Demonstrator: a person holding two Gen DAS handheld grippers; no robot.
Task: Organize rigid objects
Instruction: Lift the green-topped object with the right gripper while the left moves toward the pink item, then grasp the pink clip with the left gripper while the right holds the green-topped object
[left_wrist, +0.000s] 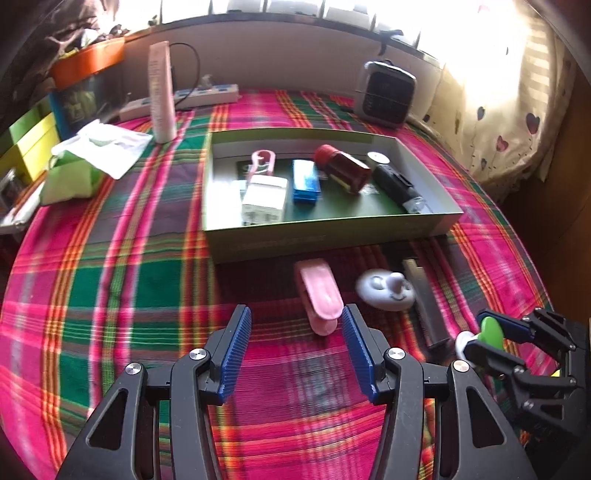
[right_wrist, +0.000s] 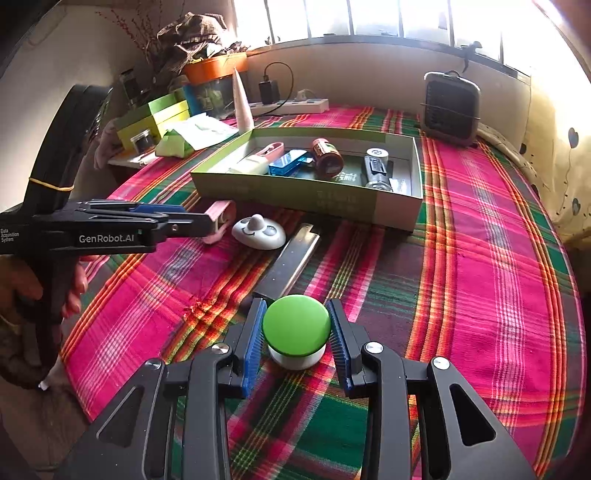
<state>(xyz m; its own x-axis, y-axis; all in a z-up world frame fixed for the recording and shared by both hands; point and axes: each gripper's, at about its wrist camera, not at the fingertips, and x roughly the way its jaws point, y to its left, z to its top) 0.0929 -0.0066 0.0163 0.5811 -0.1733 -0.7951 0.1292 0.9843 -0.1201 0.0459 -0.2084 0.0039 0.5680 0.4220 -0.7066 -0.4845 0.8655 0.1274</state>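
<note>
My right gripper (right_wrist: 296, 305) is shut on a green-capped white knob (right_wrist: 297, 332) that sits on the plaid cloth; the left wrist view shows that same gripper (left_wrist: 480, 332) at the far right with the green cap (left_wrist: 491, 330) between its fingers. My left gripper (left_wrist: 295, 317) stands open just above the cloth, and a pink clip (left_wrist: 319, 295) lies by its right finger, untouched. In the right wrist view the left gripper (right_wrist: 208, 221) reaches the pink clip (right_wrist: 223, 218). A white smiley disc (left_wrist: 386, 291) and a flat metal bar (left_wrist: 424, 306) lie beside it.
A shallow green box (left_wrist: 325, 230) behind holds a pink clip, a white carton, a blue box, a red jar and a black torch. Farther back stand a small fan heater (left_wrist: 386, 94), a power strip (left_wrist: 192, 98), a white tube (left_wrist: 160, 92) and a green tissue pack (left_wrist: 70, 181).
</note>
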